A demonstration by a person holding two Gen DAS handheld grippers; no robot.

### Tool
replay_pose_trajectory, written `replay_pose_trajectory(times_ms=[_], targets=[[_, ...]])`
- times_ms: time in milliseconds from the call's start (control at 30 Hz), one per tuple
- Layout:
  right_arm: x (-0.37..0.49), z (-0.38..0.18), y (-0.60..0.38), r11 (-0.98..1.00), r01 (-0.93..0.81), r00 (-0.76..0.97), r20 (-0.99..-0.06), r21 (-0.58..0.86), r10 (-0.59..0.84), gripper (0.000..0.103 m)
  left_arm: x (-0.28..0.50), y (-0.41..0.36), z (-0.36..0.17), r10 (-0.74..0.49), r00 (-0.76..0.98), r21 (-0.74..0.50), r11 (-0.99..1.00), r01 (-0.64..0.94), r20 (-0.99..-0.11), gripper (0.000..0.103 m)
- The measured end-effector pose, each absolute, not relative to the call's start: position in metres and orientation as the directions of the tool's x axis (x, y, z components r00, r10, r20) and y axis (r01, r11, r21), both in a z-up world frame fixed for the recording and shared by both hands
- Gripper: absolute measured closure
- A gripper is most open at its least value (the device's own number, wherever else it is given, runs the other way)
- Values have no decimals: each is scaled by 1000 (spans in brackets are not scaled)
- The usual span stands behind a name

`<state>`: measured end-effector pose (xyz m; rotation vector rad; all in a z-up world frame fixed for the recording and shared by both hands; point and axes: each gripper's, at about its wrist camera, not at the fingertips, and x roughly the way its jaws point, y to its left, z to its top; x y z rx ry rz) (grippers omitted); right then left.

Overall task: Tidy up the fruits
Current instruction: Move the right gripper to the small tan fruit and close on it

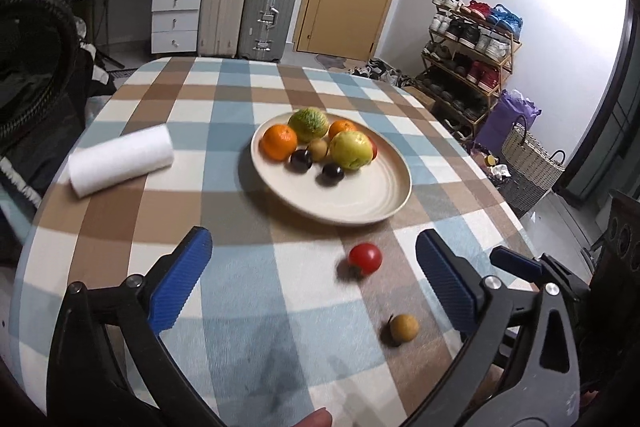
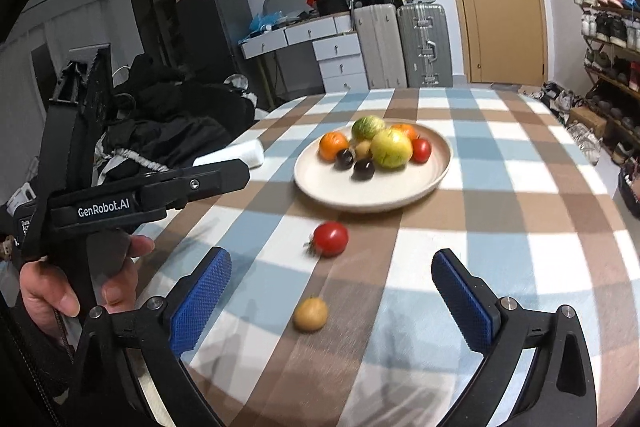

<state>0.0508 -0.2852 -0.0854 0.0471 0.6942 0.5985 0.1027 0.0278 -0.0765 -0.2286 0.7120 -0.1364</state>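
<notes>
Your left gripper [image 1: 314, 277] hovered low over the round table with the blue, brown and white checked cloth [image 1: 224, 99], blue ribbed pads spread wide and nothing between them. Your right gripper [image 2: 332, 293] matched it, textured blue pads far apart, empty as well. Out on the cloth, the small red tomato [image 2: 330, 238] lay loose just short of the plate, and the small tan round fruit [image 2: 310, 314] sat nearer you, a little apart from it, roughly in line between the right gripper's pads. Beyond them stood the wide cream ceramic plate [image 1: 360, 199], and it carried the haul: two oranges [image 1: 278, 142], a green-and-yellow streaked round fruit [image 1: 308, 125], a big yellow-green apple [image 1: 351, 149], two dark purple plums [image 1: 301, 159], a little tan fruit tucked among them, and a second red tomato [image 2: 421, 150] pressed against the apple's far side. Left of the plate, well clear of it, a white paper-towel roll [image 1: 120, 159] lay on its side. From the right camera your left hand [image 2: 76, 279] gripped the black handle of the other tool, and the white lettering on it read "GenRobot.AI" [image 2: 103, 209]; the smaller label beneath was too cropped to read. The shoebox logos behind the suitcases [image 1: 248, 11] were too small to make out.
</notes>
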Motion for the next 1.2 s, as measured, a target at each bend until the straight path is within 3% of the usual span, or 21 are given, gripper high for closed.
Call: replay_pose_trajectory(times_ms=[633, 867, 1033, 1200], targets=[[44, -130, -259, 808, -521, 519, -651, 274, 555, 3, 77, 44, -107, -172, 721, -243, 970, 6, -671, 1], [48, -135, -255, 813, -518, 510, -667, 265, 542, 37, 79, 46, -112, -177, 710, -243, 970, 8, -682, 1], [47, -135, -254, 819, -519, 514, -676, 245, 528, 43, 82, 43, -114, -180, 703, -239, 971, 15, -688, 1], [49, -138, -250, 825, -523, 510, -697, 215, 505, 63, 88, 41, -115, -185, 695, -240, 971, 18, -695, 1]])
